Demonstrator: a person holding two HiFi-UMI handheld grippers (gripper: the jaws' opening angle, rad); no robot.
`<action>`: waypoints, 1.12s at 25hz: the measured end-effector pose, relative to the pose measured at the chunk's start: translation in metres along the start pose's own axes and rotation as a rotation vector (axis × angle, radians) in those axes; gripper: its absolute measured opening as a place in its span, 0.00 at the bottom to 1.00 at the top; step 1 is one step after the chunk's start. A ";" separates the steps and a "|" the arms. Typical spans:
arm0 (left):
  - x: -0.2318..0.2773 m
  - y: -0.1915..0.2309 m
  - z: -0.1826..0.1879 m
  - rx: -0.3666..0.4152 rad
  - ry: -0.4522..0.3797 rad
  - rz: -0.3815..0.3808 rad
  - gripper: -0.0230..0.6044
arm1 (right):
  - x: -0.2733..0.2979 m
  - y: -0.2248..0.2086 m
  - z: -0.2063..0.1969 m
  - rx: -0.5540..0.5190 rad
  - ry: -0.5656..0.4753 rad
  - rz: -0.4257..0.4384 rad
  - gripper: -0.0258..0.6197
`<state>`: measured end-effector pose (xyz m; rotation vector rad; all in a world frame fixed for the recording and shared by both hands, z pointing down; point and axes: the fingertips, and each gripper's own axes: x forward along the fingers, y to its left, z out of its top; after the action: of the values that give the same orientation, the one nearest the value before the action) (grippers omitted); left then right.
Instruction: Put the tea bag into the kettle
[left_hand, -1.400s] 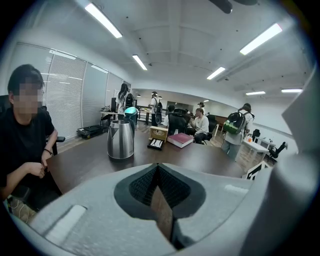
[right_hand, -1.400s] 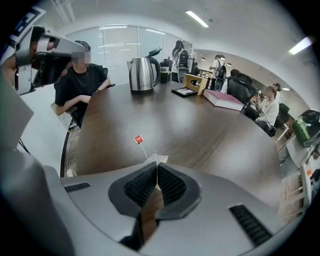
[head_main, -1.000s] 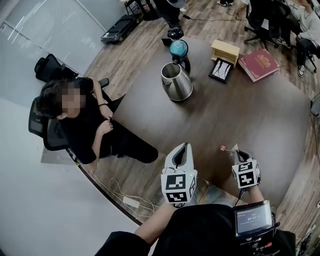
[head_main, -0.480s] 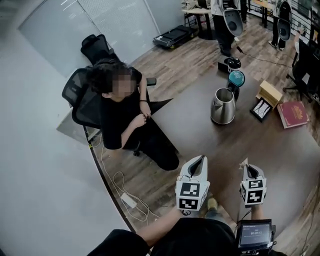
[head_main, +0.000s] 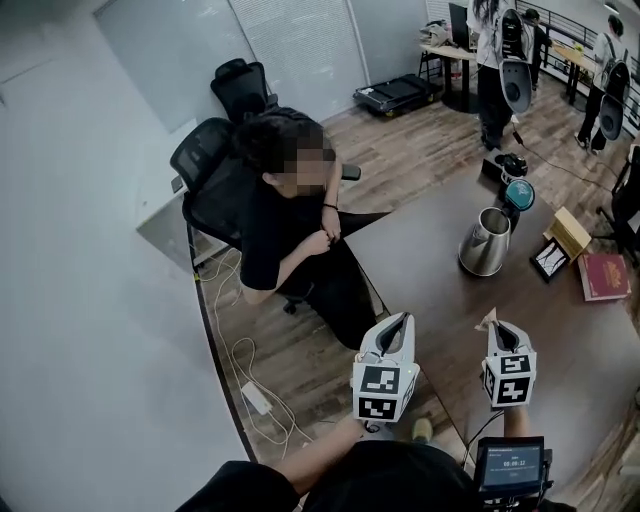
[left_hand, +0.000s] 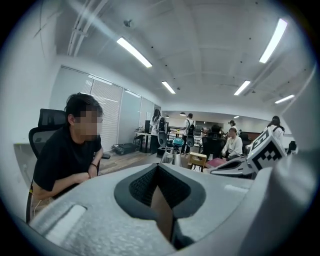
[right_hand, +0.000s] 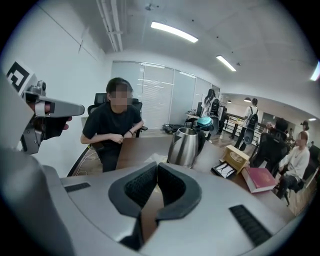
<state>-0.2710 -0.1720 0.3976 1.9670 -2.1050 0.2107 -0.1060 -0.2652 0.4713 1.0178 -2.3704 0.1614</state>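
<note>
The steel kettle (head_main: 484, 243) stands lid-open on the brown table (head_main: 420, 260), beyond and a little right of both grippers. It also shows in the left gripper view (left_hand: 170, 156) and the right gripper view (right_hand: 183, 146). My right gripper (head_main: 499, 327) is shut on the tea bag (head_main: 488, 319), whose pale paper sticks out past the jaw tips (right_hand: 152, 160). The right gripper (right_hand: 156, 167) points toward the kettle from over the table's near edge. My left gripper (head_main: 403, 318) hangs beside it on the left, its jaws (left_hand: 158, 167) shut with nothing between them.
A person in black (head_main: 290, 220) sits in an office chair at the table's left corner. Behind the kettle is a teal-lidded object (head_main: 518, 193); a wooden box (head_main: 570, 230), a black tray (head_main: 549, 260) and a red book (head_main: 604, 275) lie to its right. Cables and a power strip (head_main: 255, 398) lie on the floor.
The head view has swung left, so the kettle now sits farther right and looks smaller. Both grippers have risen and stay shut; the tea bag's red tag no longer lies on the table.
</note>
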 end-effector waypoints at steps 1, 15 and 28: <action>-0.003 0.007 0.002 -0.001 -0.007 0.007 0.04 | 0.002 0.006 0.006 -0.006 -0.008 0.004 0.05; -0.023 0.057 0.019 0.000 -0.059 0.011 0.04 | 0.005 0.051 0.059 -0.005 -0.090 0.000 0.06; -0.009 0.104 0.014 -0.008 -0.073 -0.047 0.04 | 0.020 0.083 0.078 0.005 -0.103 -0.053 0.06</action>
<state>-0.3755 -0.1596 0.3885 2.0462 -2.0973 0.1231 -0.2099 -0.2436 0.4252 1.1142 -2.4338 0.0968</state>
